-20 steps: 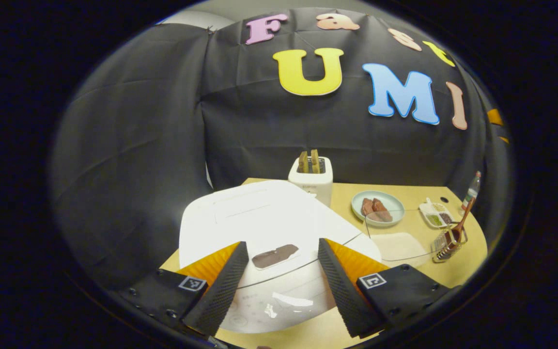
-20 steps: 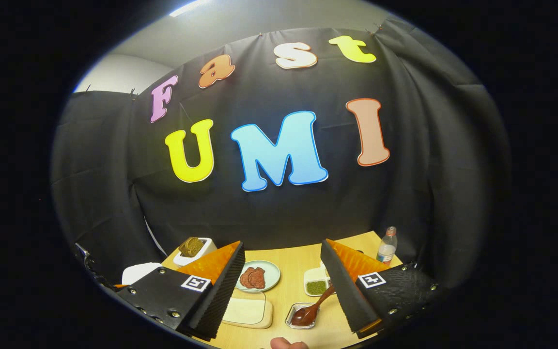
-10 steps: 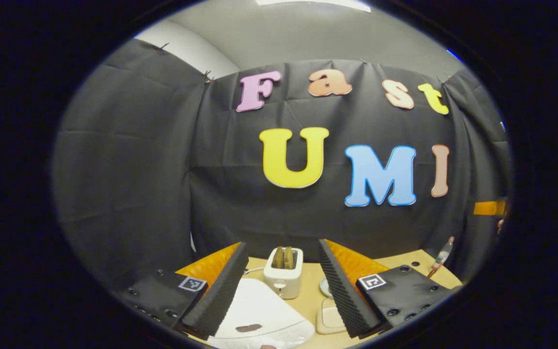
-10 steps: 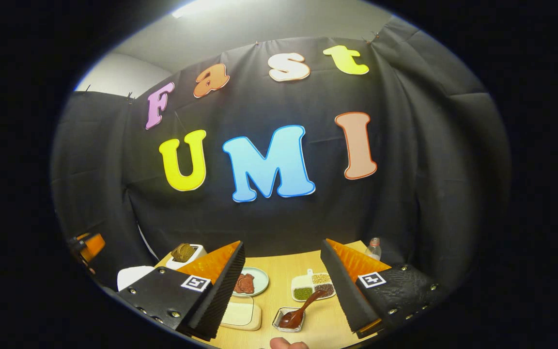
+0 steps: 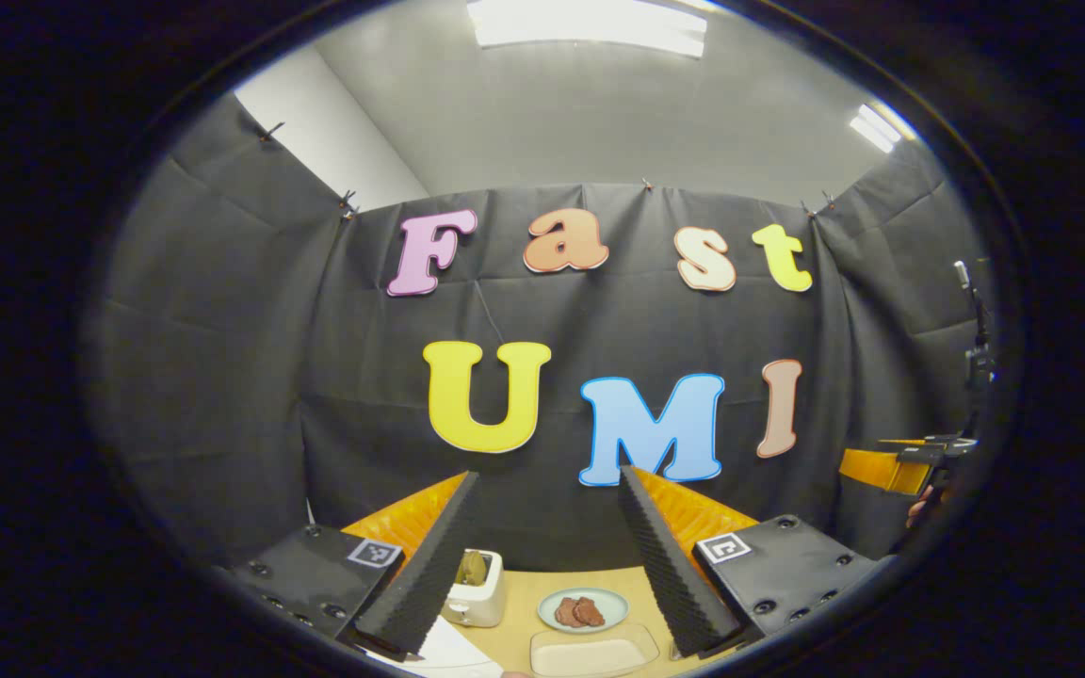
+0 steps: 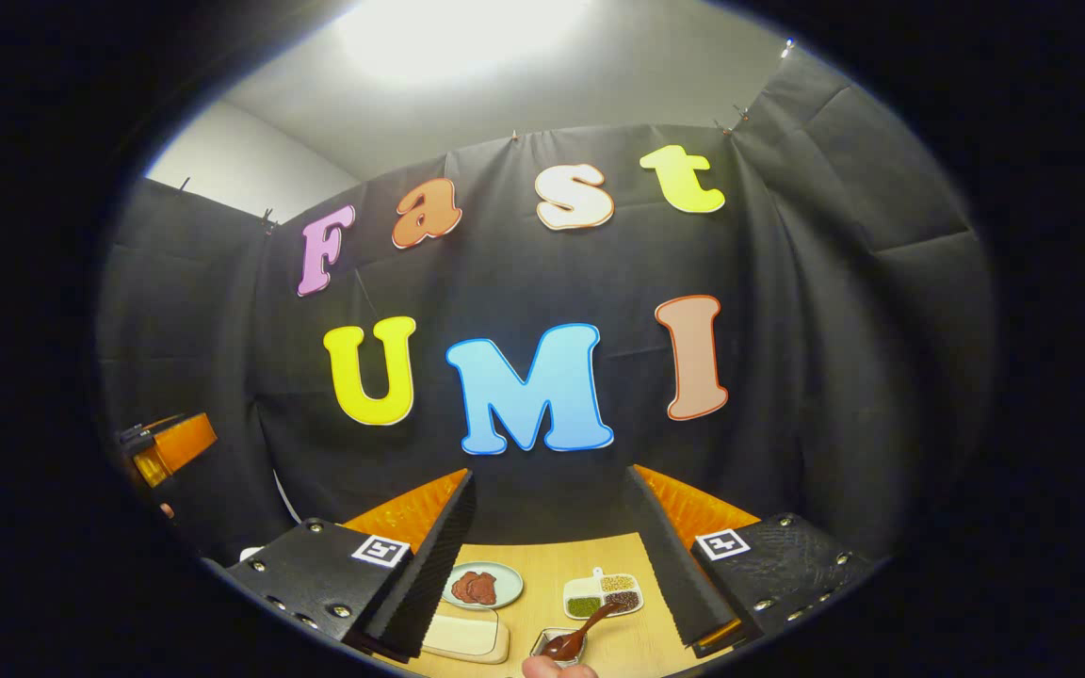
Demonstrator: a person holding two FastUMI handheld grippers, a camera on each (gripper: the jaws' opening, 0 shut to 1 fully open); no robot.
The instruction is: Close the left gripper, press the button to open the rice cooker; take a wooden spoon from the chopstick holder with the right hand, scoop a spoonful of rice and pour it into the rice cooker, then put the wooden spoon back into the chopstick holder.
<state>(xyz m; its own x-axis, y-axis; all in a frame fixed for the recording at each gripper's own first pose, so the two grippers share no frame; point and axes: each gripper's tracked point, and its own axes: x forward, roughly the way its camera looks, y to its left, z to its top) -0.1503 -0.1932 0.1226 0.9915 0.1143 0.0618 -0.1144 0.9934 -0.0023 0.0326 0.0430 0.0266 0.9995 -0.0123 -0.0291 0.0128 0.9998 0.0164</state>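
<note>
Left gripper (image 5: 547,556) and right gripper (image 6: 552,556) both hanging wide open, gripping nothing, above table (image 6: 542,560); wooden spoon (image 6: 580,636) sitting in chopstick holder (image 6: 552,645).

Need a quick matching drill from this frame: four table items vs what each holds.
Items:
1. toaster
2. round plate
3. divided dish
4. metal holder

Holds:
A. wooden spoon
B. green and brown grains in separate compartments
C. brown slices standing in its slots
D. reddish-brown pieces lying flat

Pairs: 1-C, 2-D, 3-B, 4-A
</note>
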